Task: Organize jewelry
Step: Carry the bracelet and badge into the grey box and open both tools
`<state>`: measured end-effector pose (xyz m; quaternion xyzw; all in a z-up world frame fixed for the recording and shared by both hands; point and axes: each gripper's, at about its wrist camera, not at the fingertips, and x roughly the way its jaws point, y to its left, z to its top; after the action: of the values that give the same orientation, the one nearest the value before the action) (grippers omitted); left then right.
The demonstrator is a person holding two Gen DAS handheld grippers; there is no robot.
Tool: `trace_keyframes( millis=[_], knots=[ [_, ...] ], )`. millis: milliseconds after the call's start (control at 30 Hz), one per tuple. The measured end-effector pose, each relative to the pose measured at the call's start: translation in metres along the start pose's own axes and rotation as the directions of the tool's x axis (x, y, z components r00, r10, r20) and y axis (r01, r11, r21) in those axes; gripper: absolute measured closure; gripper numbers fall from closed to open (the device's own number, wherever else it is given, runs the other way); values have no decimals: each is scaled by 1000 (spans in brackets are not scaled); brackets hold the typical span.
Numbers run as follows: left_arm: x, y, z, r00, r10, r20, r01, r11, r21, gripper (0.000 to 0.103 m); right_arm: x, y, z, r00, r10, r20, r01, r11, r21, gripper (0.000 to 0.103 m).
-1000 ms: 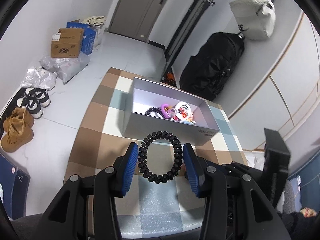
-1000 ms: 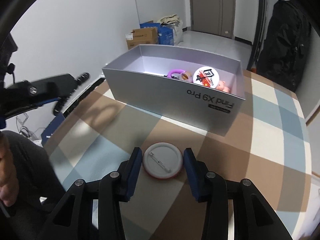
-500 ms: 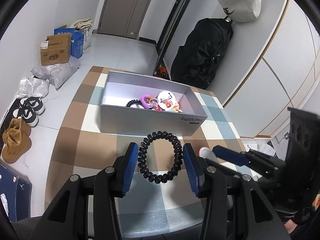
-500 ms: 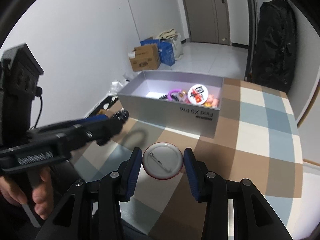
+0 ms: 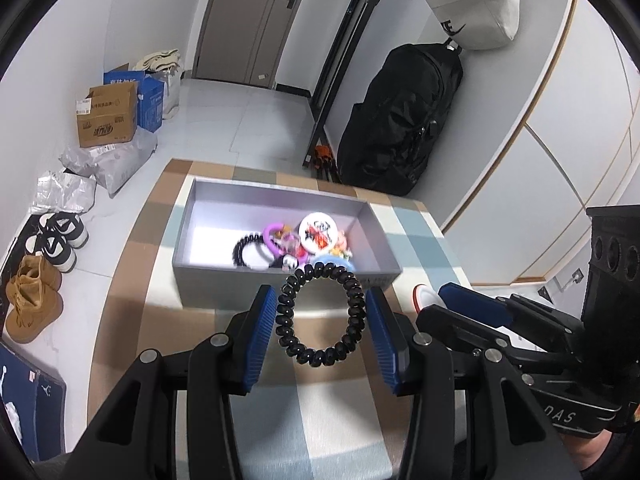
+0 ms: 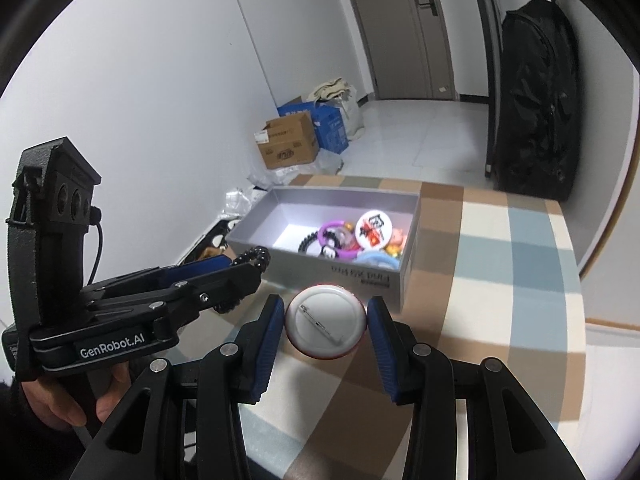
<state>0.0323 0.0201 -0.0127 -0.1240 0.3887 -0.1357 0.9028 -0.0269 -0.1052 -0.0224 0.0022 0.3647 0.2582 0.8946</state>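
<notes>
Both tools are black plastic with ribbed blue pads and silver screws. The left gripper (image 6: 244, 276) reads "GenRobot.AI" in white, a black cable at its ten o'clock; a bare hand (image 6: 68, 396) grips its handle.

Black hair tie (image 5: 321, 315), grey box (image 5: 280, 286), checked tablecloth (image 5: 340, 420).

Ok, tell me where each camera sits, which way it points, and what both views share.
Left wrist: rides the left gripper, facing the grey box across the checked table; its fingers clamp the black coil hair tie; the right gripper shows alongside.
Right wrist: rides the right gripper, which clamps the white pin badge; the left gripper and the hand holding it show.
Shared: box, table, door, black bag.
</notes>
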Motion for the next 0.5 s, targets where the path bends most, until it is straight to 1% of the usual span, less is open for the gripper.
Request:
trace_keyframes(
  millis=[167, 500],
  knots=[
    [10, 0, 12, 1000, 2, -9, -2, 1000, -2, 62, 3, -7, 17, 1000, 16, 17, -16, 1000, -2, 61],
    [33, 5, 41, 1000, 16, -16, -17, 1000, -14, 62, 27, -23, 59, 998, 55, 42, -55, 998, 9, 61]
  ],
)
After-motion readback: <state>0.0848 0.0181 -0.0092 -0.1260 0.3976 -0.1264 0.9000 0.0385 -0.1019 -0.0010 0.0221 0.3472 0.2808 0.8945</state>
